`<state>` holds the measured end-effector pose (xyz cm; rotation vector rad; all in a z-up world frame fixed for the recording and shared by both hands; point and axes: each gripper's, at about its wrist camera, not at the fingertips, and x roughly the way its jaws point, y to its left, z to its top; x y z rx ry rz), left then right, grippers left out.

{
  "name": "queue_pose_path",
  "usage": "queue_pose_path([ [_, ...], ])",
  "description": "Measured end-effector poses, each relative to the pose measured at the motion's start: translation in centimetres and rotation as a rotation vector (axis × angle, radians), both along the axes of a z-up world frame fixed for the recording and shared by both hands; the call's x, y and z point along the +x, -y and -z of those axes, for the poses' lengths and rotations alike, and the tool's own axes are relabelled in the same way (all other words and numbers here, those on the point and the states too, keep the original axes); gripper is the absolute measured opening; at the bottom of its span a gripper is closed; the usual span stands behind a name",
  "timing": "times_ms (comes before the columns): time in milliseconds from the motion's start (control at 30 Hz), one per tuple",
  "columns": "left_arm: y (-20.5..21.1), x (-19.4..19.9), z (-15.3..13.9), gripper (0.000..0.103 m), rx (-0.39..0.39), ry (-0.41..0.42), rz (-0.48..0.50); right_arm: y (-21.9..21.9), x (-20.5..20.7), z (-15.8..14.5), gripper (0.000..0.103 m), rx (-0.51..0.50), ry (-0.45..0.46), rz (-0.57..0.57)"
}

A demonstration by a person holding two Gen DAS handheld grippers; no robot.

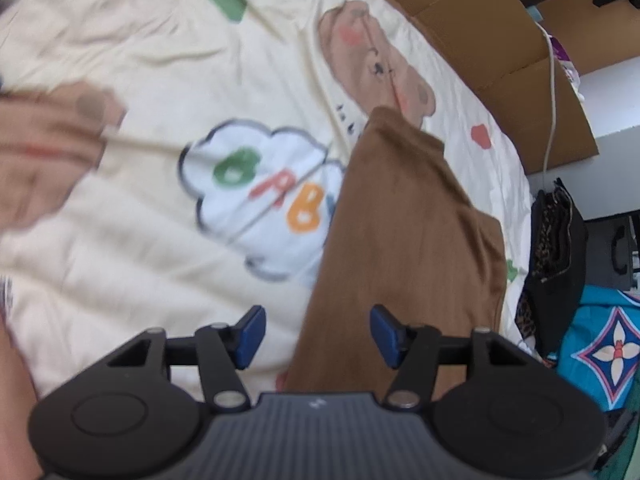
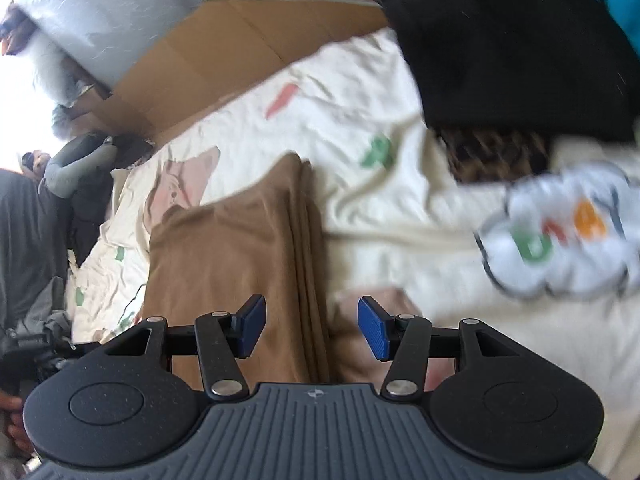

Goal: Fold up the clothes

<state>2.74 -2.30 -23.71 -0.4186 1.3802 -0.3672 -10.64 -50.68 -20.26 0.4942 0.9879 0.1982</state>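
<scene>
The brown garment [image 1: 404, 240] lies folded on a cream bedsheet [image 1: 160, 60] that has cartoon pictures on it. In the left wrist view it runs from the middle down to 6 o'clock, just beside a white cloud picture with colored letters [image 1: 268, 196] on its 9 o'clock side. A bear picture [image 1: 376, 60] sits past its far end, toward 12 o'clock. The left gripper [image 1: 317, 336] hangs over the near end of the garment with its blue pads [image 1: 250, 336] spread apart — nothing is pinched between them. In the right wrist view the garment [image 2: 228, 248] shows stacked folded edges along its 3 o'clock side. The right gripper [image 2: 311, 328] is also spread wide over those edges and holds nothing. A black bag [image 2: 516, 52] sits at 1 o'clock, and flat cardboard [image 2: 248, 36] lies along the bed edge at 11 o'clock. Both views are a bit blurry.
</scene>
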Motion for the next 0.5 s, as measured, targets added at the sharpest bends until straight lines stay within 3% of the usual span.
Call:
queue_pose_path([
  [500, 5.0, 7.8, 0.8, 0.061, 0.014, 0.077, 0.101, -3.7, 9.6, 1.9, 0.058, -0.029, 0.0, -0.123],
])
